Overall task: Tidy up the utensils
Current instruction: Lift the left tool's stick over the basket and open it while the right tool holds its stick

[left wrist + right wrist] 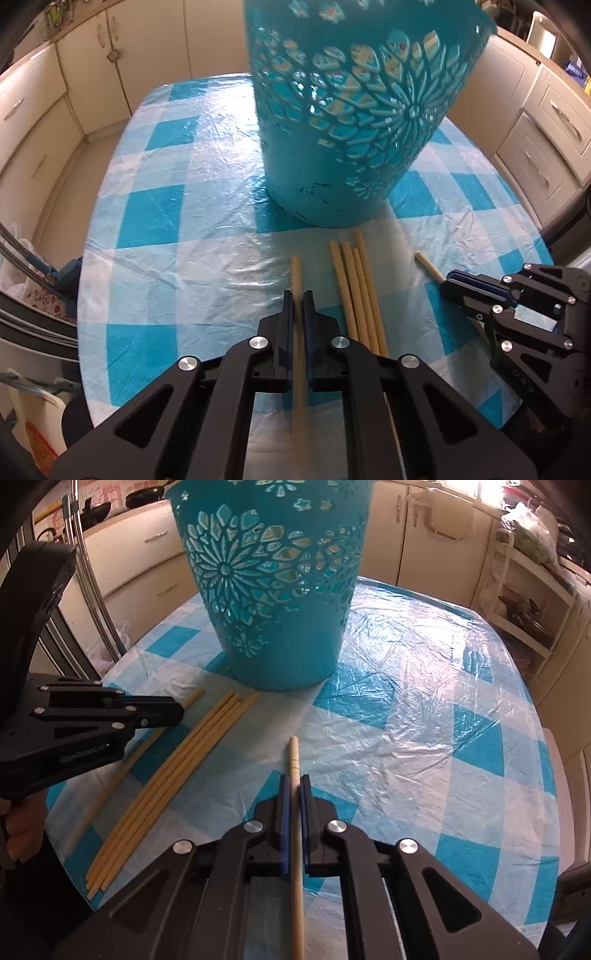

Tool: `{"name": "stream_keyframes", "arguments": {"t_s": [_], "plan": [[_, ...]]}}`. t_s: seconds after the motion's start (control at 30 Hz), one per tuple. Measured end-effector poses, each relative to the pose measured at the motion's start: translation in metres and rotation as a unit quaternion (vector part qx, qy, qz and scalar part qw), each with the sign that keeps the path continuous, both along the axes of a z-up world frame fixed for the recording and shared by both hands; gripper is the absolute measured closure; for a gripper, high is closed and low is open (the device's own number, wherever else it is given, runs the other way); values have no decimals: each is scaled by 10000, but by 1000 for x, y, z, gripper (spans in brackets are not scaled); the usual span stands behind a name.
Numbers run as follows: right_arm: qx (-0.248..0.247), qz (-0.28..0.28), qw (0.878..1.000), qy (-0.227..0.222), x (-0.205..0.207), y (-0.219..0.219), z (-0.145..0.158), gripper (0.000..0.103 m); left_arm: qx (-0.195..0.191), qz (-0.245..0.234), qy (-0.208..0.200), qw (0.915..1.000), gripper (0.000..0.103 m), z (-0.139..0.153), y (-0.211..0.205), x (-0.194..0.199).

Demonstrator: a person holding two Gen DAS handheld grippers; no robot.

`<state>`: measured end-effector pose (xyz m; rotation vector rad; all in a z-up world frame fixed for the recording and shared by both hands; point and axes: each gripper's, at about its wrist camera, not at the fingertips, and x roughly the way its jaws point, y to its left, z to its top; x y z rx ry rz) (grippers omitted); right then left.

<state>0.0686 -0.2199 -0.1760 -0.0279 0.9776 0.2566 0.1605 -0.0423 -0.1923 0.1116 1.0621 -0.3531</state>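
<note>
A tall teal cut-out holder [343, 122] stands on the checked tablecloth; it also shows in the right wrist view [273, 590]. My left gripper [298, 295] is shut on one bamboo chopstick [296, 269] that points toward the holder. My right gripper [294, 779] is shut on another chopstick [293, 753], also seen in the left wrist view [428, 266]. Several loose chopsticks [356, 280] lie bundled on the cloth between the two grippers, also in the right wrist view [177, 775].
The round table [443, 720] carries a crinkled blue-and-white plastic cloth. Cream kitchen cabinets [48, 110] ring the table. A shelf rack [524, 602] stands at the right. The table's edge [85, 332] is close on the left.
</note>
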Motion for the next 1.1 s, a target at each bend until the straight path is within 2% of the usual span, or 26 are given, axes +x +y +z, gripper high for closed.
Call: {"name": "stream_keyframes", "arguments": {"t_s": [0.13,0.27,0.43,0.57,0.73,0.83,0.97,1.1], "plan": [[14,-29,10000,45,3,-13,4,97,-395,-20,-239,9989,98,26,17,-10],[217,27,9998,38,3,-26,4,97,-917,-63,-682,9934,98,71,37,-19],[314,-1,9994,-145,1,-25,1,97,-1609,-24,-1319,9781,98,136,54,-25],[404,-4,9991,-128,2,-30,-1,97,-2016,-24,-1945,9600,98,186,49,-20],[462,-24,9988,-131,4,-30,-1,97,-2167,236,-2698,9379,98,221,31,1],[506,-34,9986,-138,3,-30,-1,97,-2236,518,-2973,9268,98,231,21,24],[569,-31,9983,-139,4,-33,-2,97,-2103,899,-3431,9110,98,240,5,49],[656,-40,9978,-125,5,-34,-2,97,-1886,1152,-3635,9050,98,229,-9,72]]}}
